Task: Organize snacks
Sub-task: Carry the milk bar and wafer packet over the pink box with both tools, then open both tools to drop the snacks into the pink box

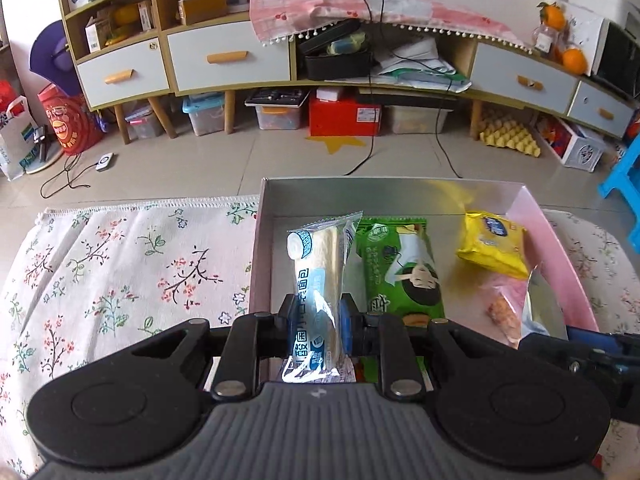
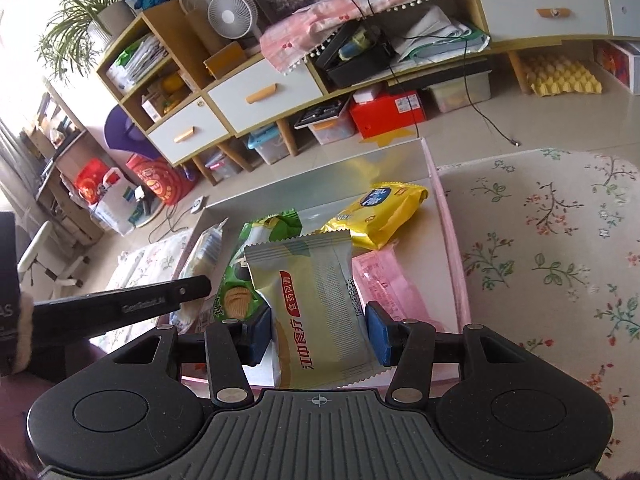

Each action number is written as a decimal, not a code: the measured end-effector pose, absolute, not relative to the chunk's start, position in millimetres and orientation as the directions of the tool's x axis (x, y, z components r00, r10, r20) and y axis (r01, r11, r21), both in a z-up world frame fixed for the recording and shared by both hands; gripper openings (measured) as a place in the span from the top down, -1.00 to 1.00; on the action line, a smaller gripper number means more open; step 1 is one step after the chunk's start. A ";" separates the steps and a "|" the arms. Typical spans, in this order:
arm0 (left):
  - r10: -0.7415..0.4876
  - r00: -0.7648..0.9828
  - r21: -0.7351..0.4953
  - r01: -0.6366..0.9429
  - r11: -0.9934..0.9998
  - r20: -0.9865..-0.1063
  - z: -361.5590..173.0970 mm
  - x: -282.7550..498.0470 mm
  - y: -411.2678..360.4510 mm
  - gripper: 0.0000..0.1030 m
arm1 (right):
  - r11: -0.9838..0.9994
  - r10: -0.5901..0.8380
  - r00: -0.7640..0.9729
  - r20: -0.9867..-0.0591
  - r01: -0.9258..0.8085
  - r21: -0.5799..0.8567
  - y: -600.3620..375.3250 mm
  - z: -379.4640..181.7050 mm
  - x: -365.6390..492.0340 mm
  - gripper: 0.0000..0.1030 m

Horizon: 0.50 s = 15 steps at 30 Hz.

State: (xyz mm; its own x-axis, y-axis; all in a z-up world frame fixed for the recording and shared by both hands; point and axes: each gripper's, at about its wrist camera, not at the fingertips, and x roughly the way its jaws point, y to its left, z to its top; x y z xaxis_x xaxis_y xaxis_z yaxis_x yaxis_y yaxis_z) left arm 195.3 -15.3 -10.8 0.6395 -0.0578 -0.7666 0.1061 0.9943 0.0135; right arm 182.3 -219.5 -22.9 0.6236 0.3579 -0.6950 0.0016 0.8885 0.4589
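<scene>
My left gripper [image 1: 316,320] is shut on a long blue-and-white bread packet [image 1: 316,264] and holds it over the left side of the pink box [image 1: 258,248]. In the box lie a green snack packet [image 1: 404,268], a yellow packet [image 1: 494,242] and a pink clear packet [image 1: 506,304]. My right gripper [image 2: 318,330] is shut on a pale yellow-grey biscuit packet [image 2: 316,304], held above the near part of the box [image 2: 456,248]. The green packet [image 2: 244,280], yellow packet [image 2: 380,216] and pink packet [image 2: 384,284] lie beneath it.
The box sits on a floral tablecloth [image 1: 120,272] that extends left and right [image 2: 552,240]. Beyond the table is tiled floor with cables [image 1: 372,148] and a long cabinet with drawers [image 1: 228,60]. The left gripper's arm [image 2: 120,308] crosses the right wrist view.
</scene>
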 end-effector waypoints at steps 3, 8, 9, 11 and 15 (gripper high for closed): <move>-0.056 0.642 0.021 0.112 0.993 -0.765 -10.5 197.6 -15.8 0.61 | 0.887 0.362 0.621 -0.695 -0.002 0.461 -217.6 -25.2 184.2 0.00; -0.054 0.671 0.065 0.151 0.986 -0.740 -8.0 194.4 -22.6 0.19 | 0.887 0.364 0.619 -0.696 -0.001 0.463 -217.7 -25.2 185.2 -0.32; -0.044 0.676 0.082 0.154 0.985 -0.735 -7.7 194.1 -24.3 0.15 | 0.886 0.365 0.620 -0.694 -0.002 0.465 -217.4 -24.9 184.6 -0.35; -0.041 0.681 0.100 0.166 0.981 -0.731 -6.8 192.8 -26.1 0.01 | 0.886 0.366 0.619 -0.694 -0.004 0.463 -216.3 -24.5 184.6 -0.35; -0.053 0.681 0.093 0.176 0.980 -0.730 -3.6 189.5 -24.2 -0.16 | 0.888 0.365 0.614 -0.700 -0.003 0.461 -214.8 -21.8 183.3 -0.38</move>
State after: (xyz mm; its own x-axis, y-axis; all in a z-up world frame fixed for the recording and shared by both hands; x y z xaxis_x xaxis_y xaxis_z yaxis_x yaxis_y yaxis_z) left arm 189.5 -24.2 -3.6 0.6810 -0.0525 -0.7304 0.1757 0.9800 0.0933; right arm 183.3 -214.8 -21.8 0.6140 0.3655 -0.6996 -0.0034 0.8876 0.4607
